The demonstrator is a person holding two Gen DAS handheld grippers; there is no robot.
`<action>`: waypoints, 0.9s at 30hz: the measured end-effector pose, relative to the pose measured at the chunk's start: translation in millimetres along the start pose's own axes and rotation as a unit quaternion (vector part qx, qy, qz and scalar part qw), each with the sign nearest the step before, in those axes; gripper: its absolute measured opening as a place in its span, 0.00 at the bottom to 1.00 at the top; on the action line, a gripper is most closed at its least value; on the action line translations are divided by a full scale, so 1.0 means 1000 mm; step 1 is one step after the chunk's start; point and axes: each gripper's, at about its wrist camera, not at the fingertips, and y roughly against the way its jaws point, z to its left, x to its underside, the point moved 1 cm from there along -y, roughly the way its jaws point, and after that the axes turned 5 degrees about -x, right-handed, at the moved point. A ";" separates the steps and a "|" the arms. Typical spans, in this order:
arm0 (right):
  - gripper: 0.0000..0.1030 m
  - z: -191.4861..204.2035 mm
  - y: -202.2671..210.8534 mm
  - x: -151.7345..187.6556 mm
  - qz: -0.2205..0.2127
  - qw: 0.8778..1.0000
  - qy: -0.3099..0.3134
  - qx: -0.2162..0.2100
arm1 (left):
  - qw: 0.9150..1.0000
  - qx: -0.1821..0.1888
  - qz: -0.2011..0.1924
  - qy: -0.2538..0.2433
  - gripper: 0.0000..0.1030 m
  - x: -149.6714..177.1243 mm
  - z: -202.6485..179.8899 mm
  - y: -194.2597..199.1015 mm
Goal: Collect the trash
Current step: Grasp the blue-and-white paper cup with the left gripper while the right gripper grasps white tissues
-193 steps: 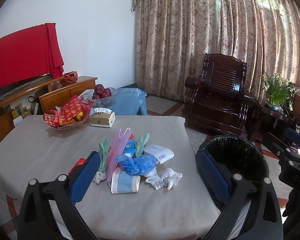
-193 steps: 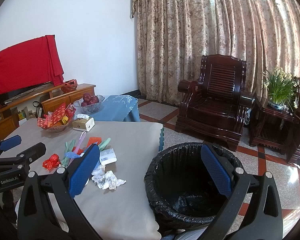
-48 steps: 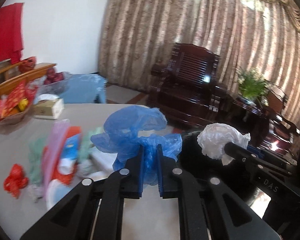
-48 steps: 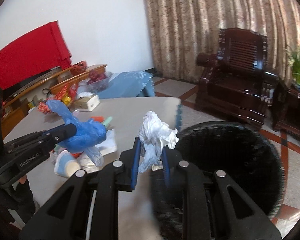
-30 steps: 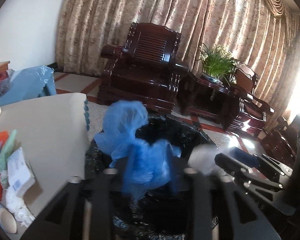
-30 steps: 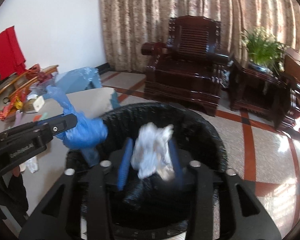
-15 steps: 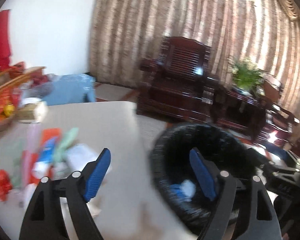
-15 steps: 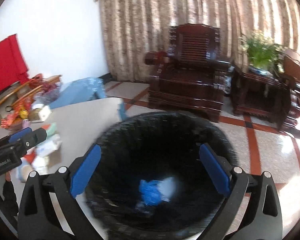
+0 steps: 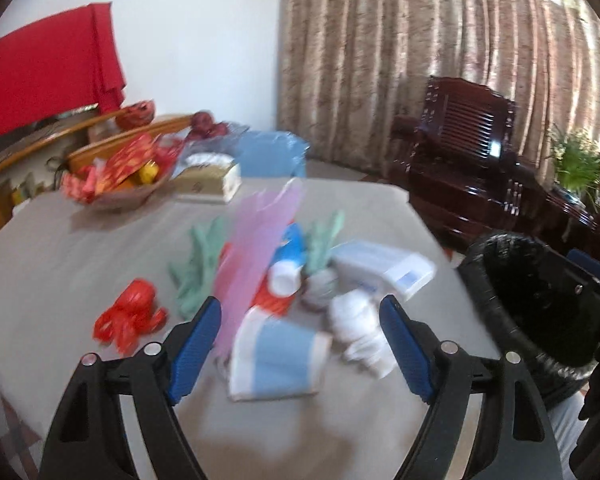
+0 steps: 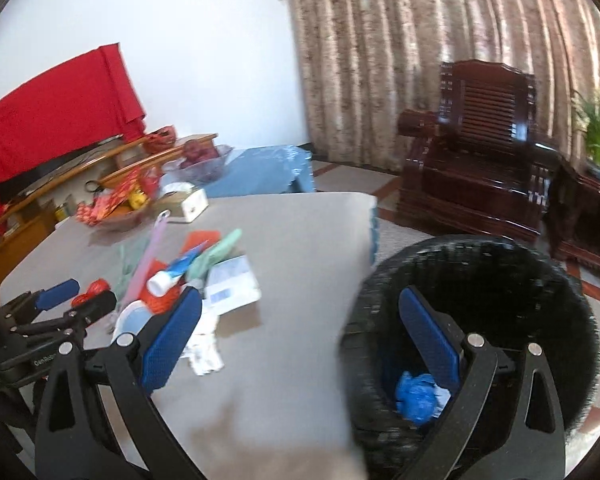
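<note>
Trash lies in a pile on the grey table: a blue-and-white paper cup on its side, crumpled white tissue, a red wrapper, green gloves, a pink bag, a tube and a white packet. My left gripper is open and empty just in front of the cup. The black-lined bin stands at the table's right edge, with a blue bag inside. My right gripper is open and empty over the table edge beside the bin.
A bowl of red packets, a tissue box and a fruit bowl stand at the table's far side. A dark wooden armchair and a side table with a plant stand beyond the bin, before curtains.
Both grippers opened over the bin and let the blue bag and white tissue fall in. Both then swung back left toward the table; the left now faces the trash pile.
</note>
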 end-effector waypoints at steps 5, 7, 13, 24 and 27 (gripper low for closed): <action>0.93 0.017 -0.019 0.009 0.016 1.000 0.010 -0.010 | 1.000 0.002 0.020 0.010 0.78 0.016 0.016 -0.017; 0.93 0.022 -0.025 0.013 0.022 1.000 0.018 -0.010 | 1.000 0.005 0.027 0.013 0.78 0.021 0.017 -0.023; 0.93 0.026 -0.037 0.017 0.032 0.999 0.027 -0.008 | 0.999 0.003 0.048 0.017 0.78 0.032 0.021 -0.042; 0.93 0.023 -0.043 0.020 0.042 0.999 0.034 -0.007 | 0.996 0.035 0.071 0.040 0.84 0.036 0.018 -0.059; 0.93 0.021 -0.044 0.020 0.045 0.998 0.032 -0.006 | 0.995 0.048 0.077 0.030 0.85 0.039 0.012 -0.060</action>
